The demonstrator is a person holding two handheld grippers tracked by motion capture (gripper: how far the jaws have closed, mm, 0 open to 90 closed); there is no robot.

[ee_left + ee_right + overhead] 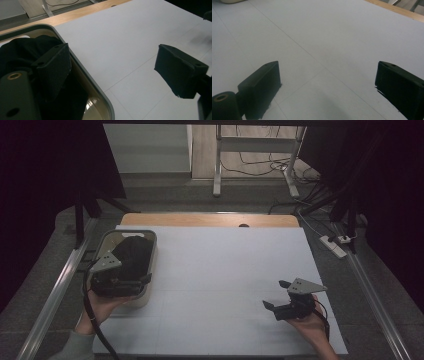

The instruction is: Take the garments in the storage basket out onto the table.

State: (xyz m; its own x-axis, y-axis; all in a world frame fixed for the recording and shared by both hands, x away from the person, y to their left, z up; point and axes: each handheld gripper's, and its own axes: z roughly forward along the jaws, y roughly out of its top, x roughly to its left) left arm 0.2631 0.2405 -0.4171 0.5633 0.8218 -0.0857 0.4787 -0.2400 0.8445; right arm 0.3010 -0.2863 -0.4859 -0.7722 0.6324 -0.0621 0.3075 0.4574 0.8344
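Observation:
A beige tub with a grey rim stands at the left of the white tabletop, and a black cloth lies bunched inside it. My left gripper hovers over the tub's near end and is open. In the left gripper view, its left jaw hangs above the black cloth and its right jaw above the bare table, so the left gripper straddles the tub's rim. My right gripper rests low at the table's near right, open wide, with nothing between the jaws of the right gripper.
A wooden strip edges the table's far side. Metal rails run along both sides. On the floor beyond are a power strip, cables and a metal stand. Dark curtains hang left and right.

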